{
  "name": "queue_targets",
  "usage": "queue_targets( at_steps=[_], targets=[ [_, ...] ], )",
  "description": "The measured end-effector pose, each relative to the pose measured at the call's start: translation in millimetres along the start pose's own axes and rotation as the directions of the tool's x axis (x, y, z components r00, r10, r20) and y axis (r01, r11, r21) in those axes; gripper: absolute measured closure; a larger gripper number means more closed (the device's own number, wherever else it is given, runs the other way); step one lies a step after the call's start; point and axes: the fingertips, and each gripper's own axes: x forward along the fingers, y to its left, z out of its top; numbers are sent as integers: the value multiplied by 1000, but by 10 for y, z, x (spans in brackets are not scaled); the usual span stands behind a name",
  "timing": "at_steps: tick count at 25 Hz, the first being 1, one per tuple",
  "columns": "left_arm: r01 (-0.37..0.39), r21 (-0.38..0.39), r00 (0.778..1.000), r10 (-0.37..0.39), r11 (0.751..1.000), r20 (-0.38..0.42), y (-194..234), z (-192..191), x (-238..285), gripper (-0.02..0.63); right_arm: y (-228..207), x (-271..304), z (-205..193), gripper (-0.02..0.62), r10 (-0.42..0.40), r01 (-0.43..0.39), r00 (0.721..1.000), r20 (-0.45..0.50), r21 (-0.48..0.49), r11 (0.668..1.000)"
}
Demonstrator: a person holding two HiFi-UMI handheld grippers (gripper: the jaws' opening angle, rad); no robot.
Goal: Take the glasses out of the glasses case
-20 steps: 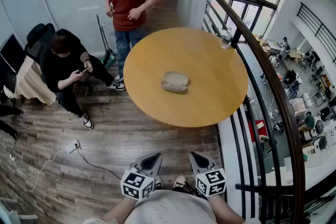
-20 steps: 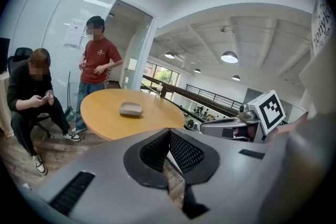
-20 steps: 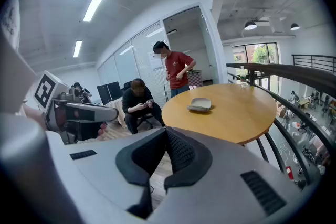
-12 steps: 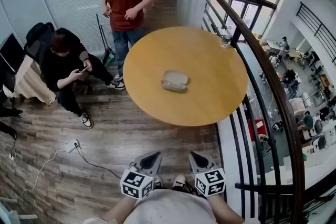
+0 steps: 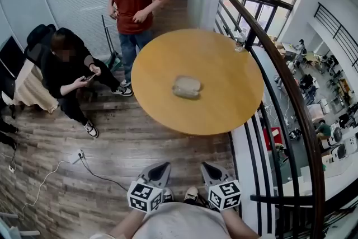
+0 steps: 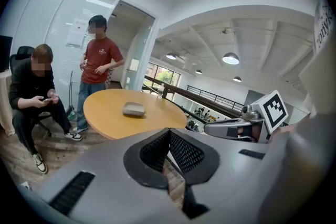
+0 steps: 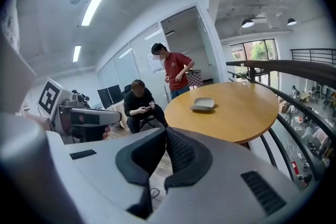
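1. L gripper [image 6: 169, 131]: jaws pressed together tip to tip, nothing btw them. It sits low and close to the person's body, pointing toward the table [image 5: 229, 87].
2. R gripper [image 7: 166, 130]: same state, jaws closed on each other, holding nothing. It sits just right of the L one. Their marker cubes [image 5: 145, 197] are side by side, not touching.
3. Both grippers hang over the wood floor [image 5: 128, 143] at the near side, well apart from the table edge.
4. Glasses case [image 5: 186, 87]: grey, rounded, lid down. It lies flat approx. mid-table on the round wooden top, w/ nothing touching it. The glasses can't be seen w/ the lid down.
5. Clear bottle [image 5: 240, 42]: upright at the far right edge of the table, just beside the dark railing [image 5: 282, 81] that curves along the right side.
6. Seated person [image 5: 64, 67]: left of the table, black top, phone in both hands.
7. Standing person [image 5: 134, 0]: far left of the table, red shirt, jeans, hands in front of chest.
8. White cable [image 5: 50, 176]: runs across the floor at near left to a plug block [image 5: 78, 155].
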Motion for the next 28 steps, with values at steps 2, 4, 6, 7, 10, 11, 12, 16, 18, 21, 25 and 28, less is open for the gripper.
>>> queue_targets(
  at_steps=[2, 4, 6, 7, 10, 11, 12, 16, 18, 21, 25, 28],
  targets=[
    [5, 4, 1000, -5, 1000, 1, 19, 7, -23, 583, 35, 12, 5, 571, -6, 6, 1000, -2, -8, 1000],
    [9, 9, 1000, -9, 1000, 0, 37, -4, -54, 583, 58, 15, -2, 571, -19, 19, 1000, -1, -10, 1000],
    [13, 10, 1000, -13, 1000, 1, 68, -20, -93, 583, 81, 24, -14, 571, -30, 30, 1000, 1, -8, 1000],
    [15, 10, 1000, -15, 1000, 2, 91, -25, -114, 583, 89, 35, -20, 571, -37, 37, 999, 2, -7, 999],
    [16, 12, 1000, -16, 1000, 10, 193, -26, -180, 583, 115, 87, -6, 571, -54, 54, 999, 5, -2, 999],
    [17, 12, 1000, -17, 1000, 10, 232, -27, -202, 583, 130, 104, 15, 571, -59, 59, 998, 7, -2, 998],
    [18, 14, 1000, -18, 1000, 9, 270, -22, -225, 583, 150, 118, 42, 571, -64, 64, 998, 11, -4, 998],
    [27, 30, 1000, -27, 999, 15, 435, 26, -302, 583, 227, 196, 144, 571, -89, 89, 995, 38, -8, 996],
    [31, 18, 999, -31, 999, 15, 486, 4, -316, 583, 246, 235, 137, 571, -92, 93, 995, 36, -7, 996],
    [40, 12, 999, -40, 999, 8, 516, -46, -286, 583, 234, 263, 97, 571, -95, 95, 995, 26, -5, 995],
    [46, 1, 999, -46, 999, -5, 581, -30, -162, 583, 116, 340, 50, 571, -101, 101, 995, 7, 11, 995],
    [45, -3, 999, -45, 999, -21, 664, 5, 18, 583, -46, 495, 72, 571, -94, 94, 996, -7, 23, 995]
  ],
)
